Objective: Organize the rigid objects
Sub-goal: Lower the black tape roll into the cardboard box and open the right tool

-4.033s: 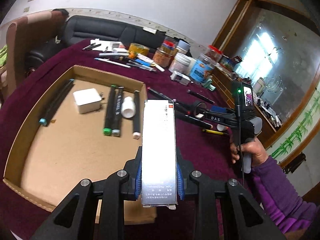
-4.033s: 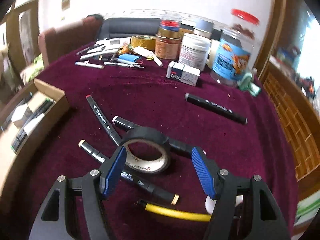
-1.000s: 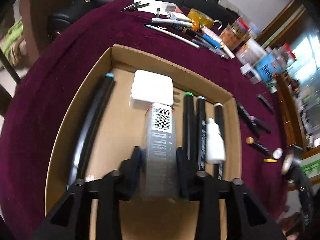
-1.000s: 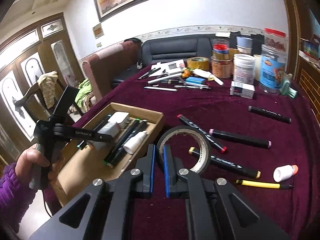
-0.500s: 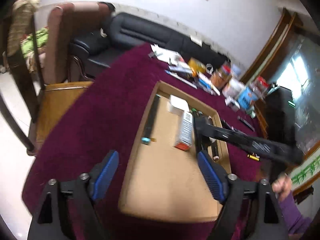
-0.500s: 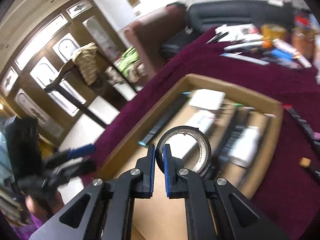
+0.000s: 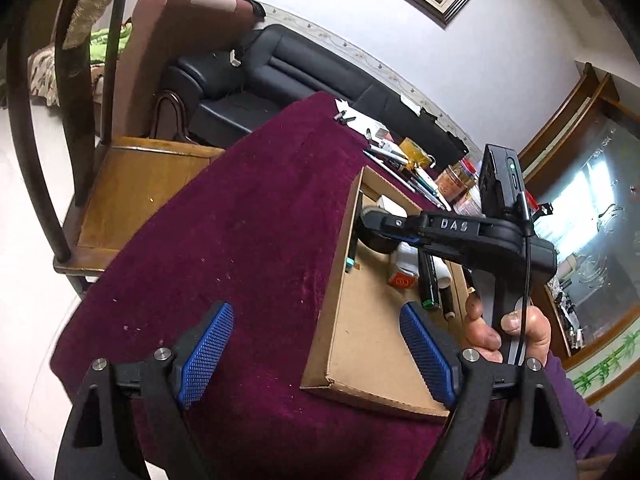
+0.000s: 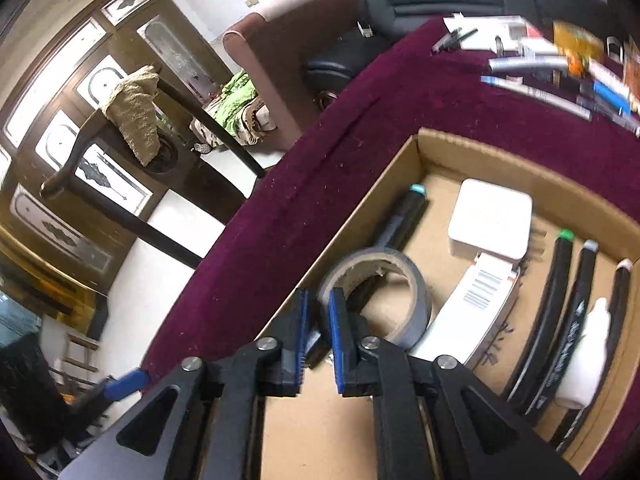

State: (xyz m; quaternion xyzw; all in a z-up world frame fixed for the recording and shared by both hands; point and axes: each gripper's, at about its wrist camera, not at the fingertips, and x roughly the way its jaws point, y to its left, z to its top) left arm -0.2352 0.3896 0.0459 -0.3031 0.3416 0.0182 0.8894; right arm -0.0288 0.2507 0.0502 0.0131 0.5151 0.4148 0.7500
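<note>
Two hand-held tongs worked over a surface covered in dark red velvet cloth, where a shallow cardboard tray lay open.

The right tongs reached over the near-left part of the tray with their blue pads clamped on the wall of a roll of grey tape. One pad sat outside the ring and one inside it. The roll hung above the tray floor, tilted, with its cardboard core facing the camera.

Under and behind the roll, a long black marker with a teal cap lay along the tray's left wall. To its right sat a white square box, and touching its near edge a long white carton with a barcode. Further right lay three black markers side by side, with a small white bottle resting among them.

The left tongs were held over the near left corner of the tray, pads wide apart and gripping nothing. In that view the right hand, in a purple sleeve, gripped the handle of the other tool.

Beyond the tray, pens and markers lay scattered at the far side of the cloth. A black sofa and a brown armchair stood behind it.
</note>
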